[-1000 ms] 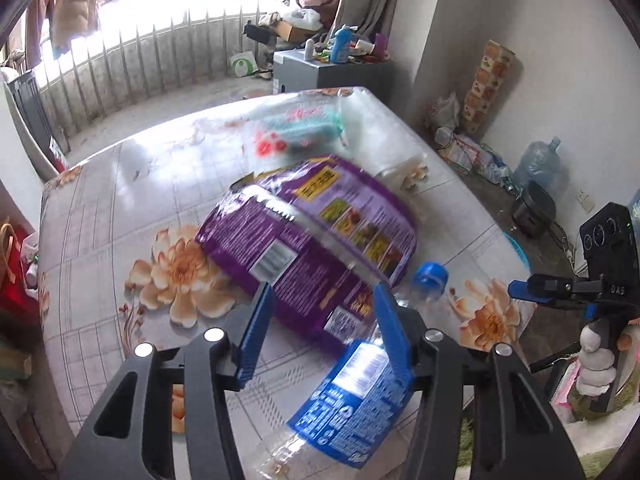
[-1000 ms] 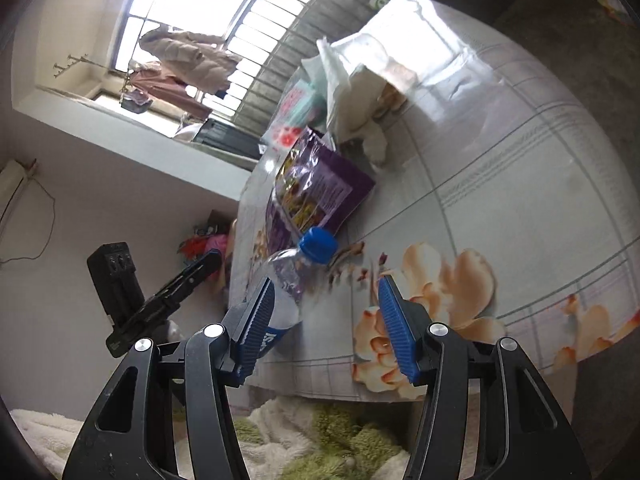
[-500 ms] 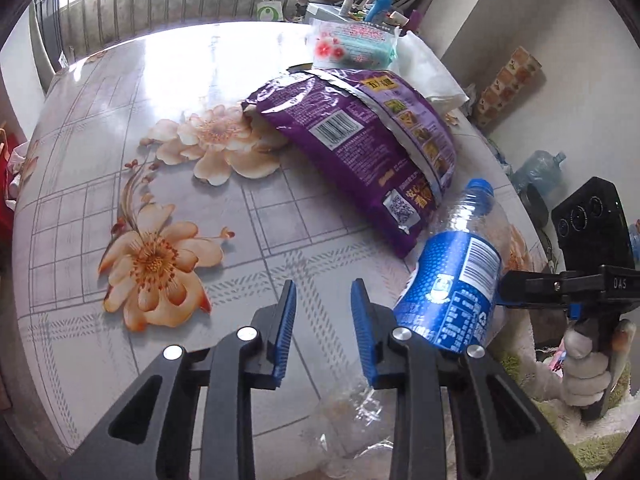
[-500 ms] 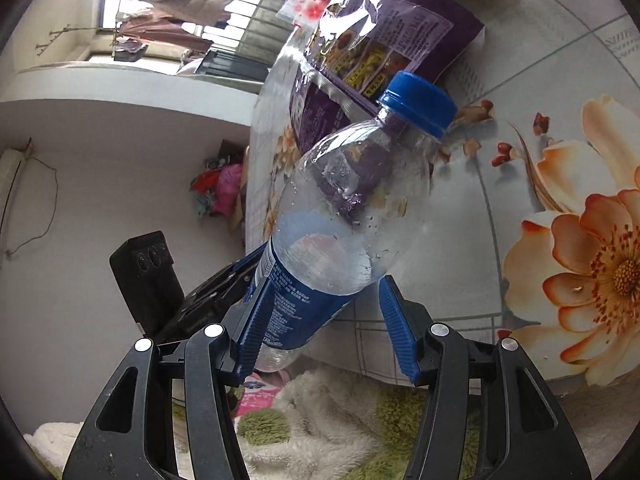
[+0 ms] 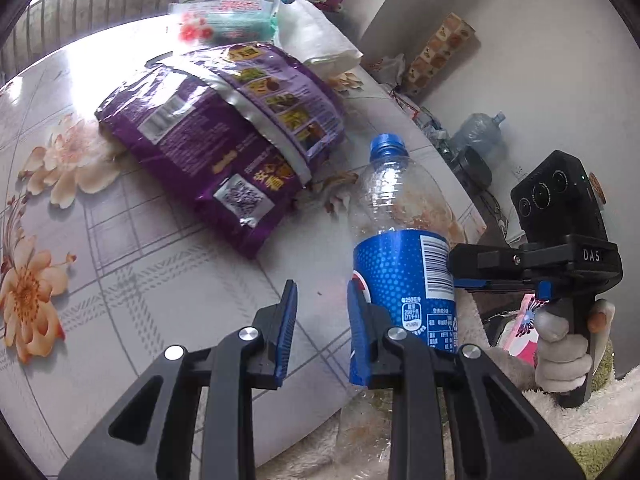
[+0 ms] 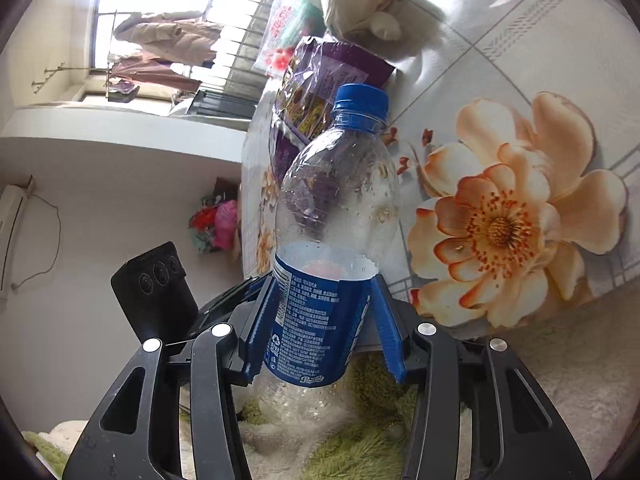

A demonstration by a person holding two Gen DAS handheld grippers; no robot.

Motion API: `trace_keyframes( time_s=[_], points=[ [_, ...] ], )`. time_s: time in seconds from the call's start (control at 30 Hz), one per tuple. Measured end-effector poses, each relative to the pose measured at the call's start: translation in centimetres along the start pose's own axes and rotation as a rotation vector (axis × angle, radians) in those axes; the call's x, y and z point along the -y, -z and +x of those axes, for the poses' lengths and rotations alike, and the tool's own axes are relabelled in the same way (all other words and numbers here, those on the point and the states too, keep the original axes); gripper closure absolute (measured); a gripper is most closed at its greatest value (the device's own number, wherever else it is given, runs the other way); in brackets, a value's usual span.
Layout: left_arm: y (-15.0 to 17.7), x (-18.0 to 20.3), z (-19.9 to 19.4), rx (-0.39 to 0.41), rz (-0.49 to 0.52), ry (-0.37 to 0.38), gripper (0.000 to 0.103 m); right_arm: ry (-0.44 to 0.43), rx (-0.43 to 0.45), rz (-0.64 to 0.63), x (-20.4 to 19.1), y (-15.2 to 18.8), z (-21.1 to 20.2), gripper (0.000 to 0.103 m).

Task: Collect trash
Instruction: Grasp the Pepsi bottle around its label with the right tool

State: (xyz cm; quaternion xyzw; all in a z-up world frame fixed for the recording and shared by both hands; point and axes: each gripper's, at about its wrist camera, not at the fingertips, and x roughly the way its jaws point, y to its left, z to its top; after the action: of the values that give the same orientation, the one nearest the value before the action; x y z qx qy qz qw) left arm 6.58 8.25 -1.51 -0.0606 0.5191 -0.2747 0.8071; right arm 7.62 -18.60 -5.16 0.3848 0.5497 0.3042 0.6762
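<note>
A clear plastic bottle point(image 6: 340, 208) with a blue cap and blue label stands almost upright at the table's edge. My right gripper point(image 6: 320, 328) is closing on it, both blue pads pressing the label. In the left wrist view the same bottle point(image 5: 400, 264) is just right of my left gripper point(image 5: 322, 336). That gripper's jaws are closing over bare tabletop, a narrow gap between them and nothing in it. A purple snack bag point(image 5: 224, 132) lies flat behind the bottle, and it also shows in the right wrist view as the purple snack bag point(image 6: 332, 72).
A flower-patterned table point(image 5: 120, 264) holds a pink and teal packet point(image 5: 224, 20) and crumpled white paper point(image 5: 316, 36) at its far side. A person's hand point(image 5: 560, 352) grips the right gripper's handle. A fluffy rug point(image 6: 400, 440) lies below the table edge and a water jug point(image 5: 480, 136) stands on the floor.
The bottle lay on the table by the left gripper. The right gripper has since closed on it and stood it upright. The left jaws have narrowed and tipped down towards the table.
</note>
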Motion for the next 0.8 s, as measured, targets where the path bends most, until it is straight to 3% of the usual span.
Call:
trace_keyframes(
  time_s=[0.37,0.8],
  points=[
    [-3.6,4.1,4.1,-0.05,0.11,0.073,0.08,0.024,0.161,0.083,3.3,-0.5,-4.6,0.059],
    [-9.8,7.6,9.0,-0.06,0.139,0.114,0.079,0.008,0.307,0.144,7.6,-3.9,-9.7,0.059]
  ],
)
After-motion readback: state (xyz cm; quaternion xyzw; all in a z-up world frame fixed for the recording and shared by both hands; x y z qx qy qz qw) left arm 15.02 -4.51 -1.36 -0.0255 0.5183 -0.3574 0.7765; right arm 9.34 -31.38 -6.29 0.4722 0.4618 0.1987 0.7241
